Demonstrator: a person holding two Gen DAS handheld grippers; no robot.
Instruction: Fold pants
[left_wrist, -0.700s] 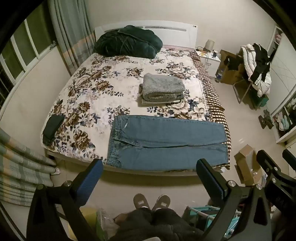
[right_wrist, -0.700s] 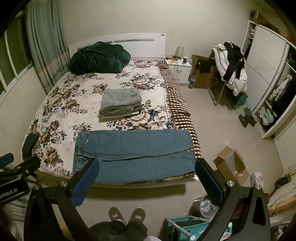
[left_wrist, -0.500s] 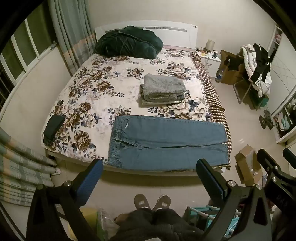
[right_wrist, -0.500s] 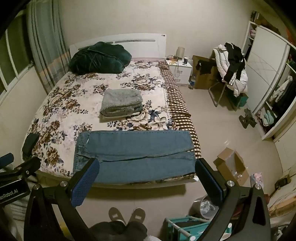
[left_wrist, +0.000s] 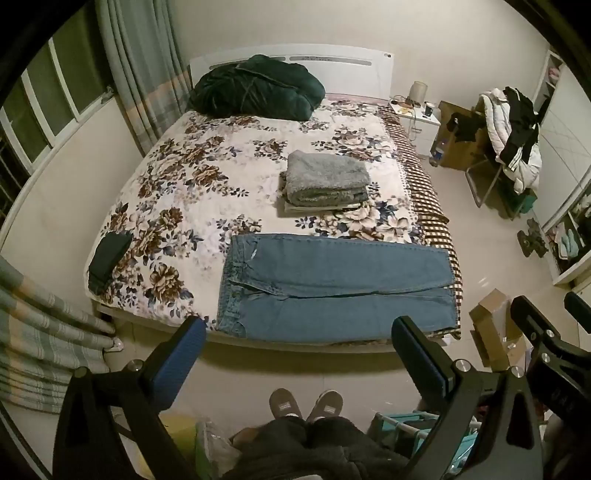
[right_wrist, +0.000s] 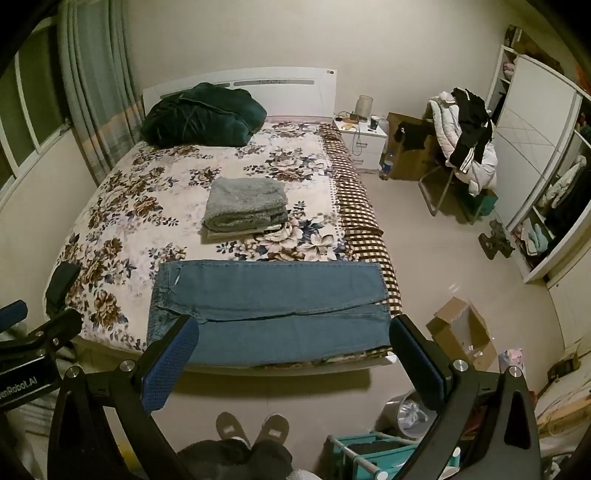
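Blue jeans lie flat across the foot of the floral bed, waistband to the left, legs to the right, one leg overlapping the other. They also show in the right wrist view. My left gripper is open and empty, held high above the floor before the bed's foot edge. My right gripper is open and empty at a like height, to the right of the left one.
A folded grey blanket pile sits mid-bed. A dark green duvet lies at the headboard. A small black item lies at the bed's left edge. A cardboard box, a teal rack and a clothes-laden chair stand on the right.
Both views have shifted very slightly; the jeans and the open grippers are unchanged.
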